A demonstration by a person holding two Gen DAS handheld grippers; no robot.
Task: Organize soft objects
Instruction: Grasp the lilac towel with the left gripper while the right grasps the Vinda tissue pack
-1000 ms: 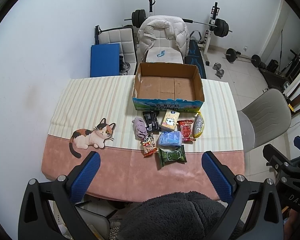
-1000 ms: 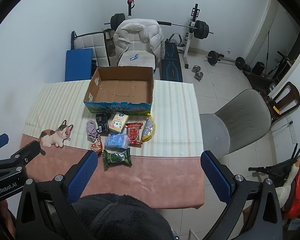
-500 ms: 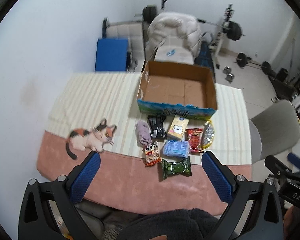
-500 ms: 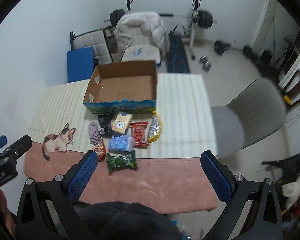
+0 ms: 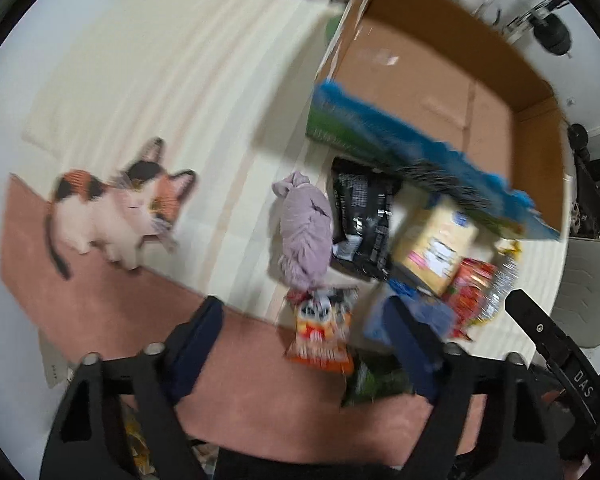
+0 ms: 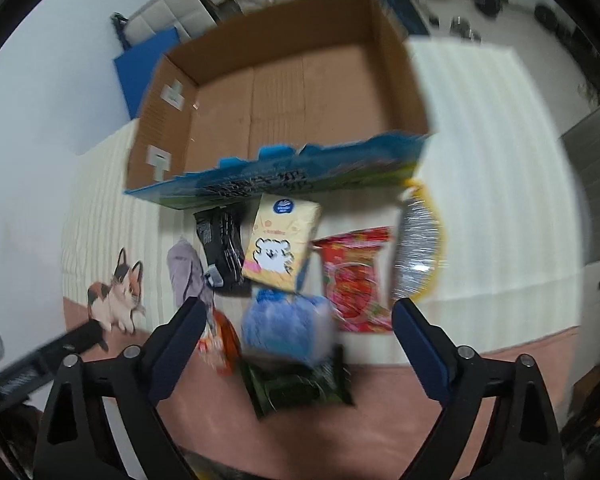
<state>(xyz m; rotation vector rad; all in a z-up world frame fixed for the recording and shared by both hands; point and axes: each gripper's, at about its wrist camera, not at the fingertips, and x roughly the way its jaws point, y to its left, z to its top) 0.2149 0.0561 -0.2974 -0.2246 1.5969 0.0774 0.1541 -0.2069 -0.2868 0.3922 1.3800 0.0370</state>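
Note:
Several soft packs lie in a cluster before an open, empty cardboard box (image 5: pixel 440 80) (image 6: pixel 292 92). They include a lilac cloth bundle (image 5: pixel 306 232) (image 6: pixel 186 270), a black pack (image 5: pixel 362 220) (image 6: pixel 224 248), a yellow tissue pack (image 5: pixel 436 246) (image 6: pixel 282 240), a blue pack (image 6: pixel 286 326), a red pack (image 6: pixel 354 280), an orange snack pack (image 5: pixel 320 334) and a green pack (image 6: pixel 296 384). My left gripper (image 5: pixel 304 352) is open above the orange pack. My right gripper (image 6: pixel 296 344) is open above the blue and green packs. Both views are blurred.
The table has a cream striped cloth (image 5: pixel 160 80) with a pink front band (image 6: pixel 460 392) and a printed cat (image 5: pixel 116 208). A grey chair (image 5: pixel 592 280) stands at the right. Gym gear stands behind the box.
Both grippers have dropped sharply down and forward toward the cluster of packs, so the table fills both views. Both stay open and empty.

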